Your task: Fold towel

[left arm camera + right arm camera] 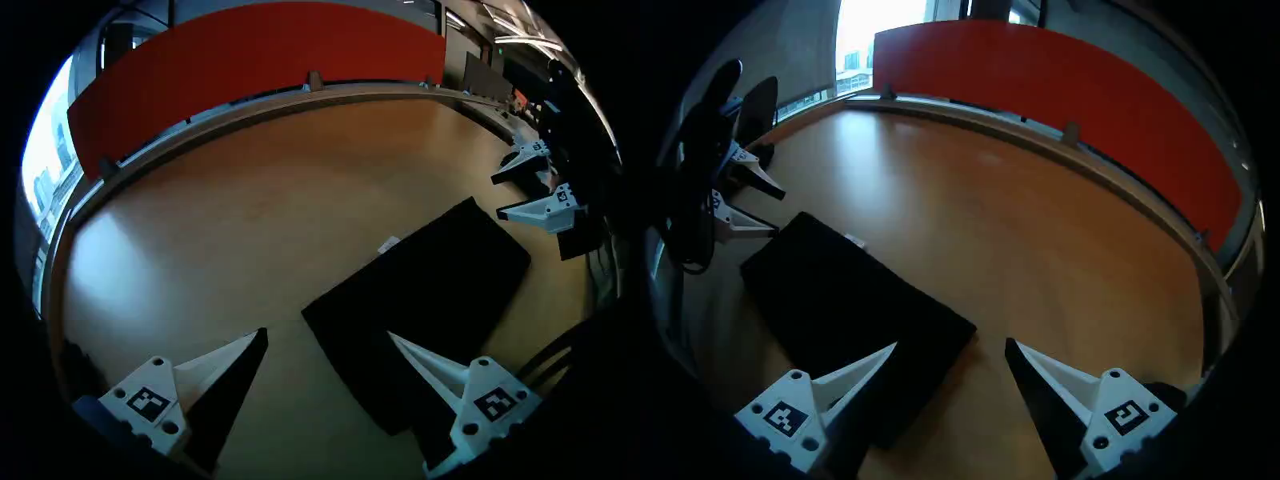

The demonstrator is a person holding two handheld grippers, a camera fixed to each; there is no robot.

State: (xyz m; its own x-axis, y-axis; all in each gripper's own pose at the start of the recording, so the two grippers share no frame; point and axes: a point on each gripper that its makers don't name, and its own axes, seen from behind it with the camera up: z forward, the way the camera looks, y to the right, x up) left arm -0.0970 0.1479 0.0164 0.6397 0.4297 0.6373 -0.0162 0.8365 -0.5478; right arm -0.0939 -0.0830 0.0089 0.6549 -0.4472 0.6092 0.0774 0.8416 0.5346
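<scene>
A black towel (432, 288) lies flat on the wooden table (264, 216) as a folded rectangle, with a small white tag (390, 244) at one edge. My left gripper (328, 336) hovers open at the towel's near corner, its right finger over the cloth and nothing between the fingers. In the right gripper view the same towel (840, 296) reaches under the left finger of my right gripper (952, 344), which is also open and holds nothing. Each gripper appears in the other's view at the towel's opposite end: the right gripper (512, 196) and the left gripper (772, 212).
A red partition panel (256, 56) stands along the table's curved far edge (240, 116). Bright windows (872, 48) lie beyond it. Dark chairs or equipment (560, 104) sit behind the right gripper. Bare wood spreads between the towel and the partition.
</scene>
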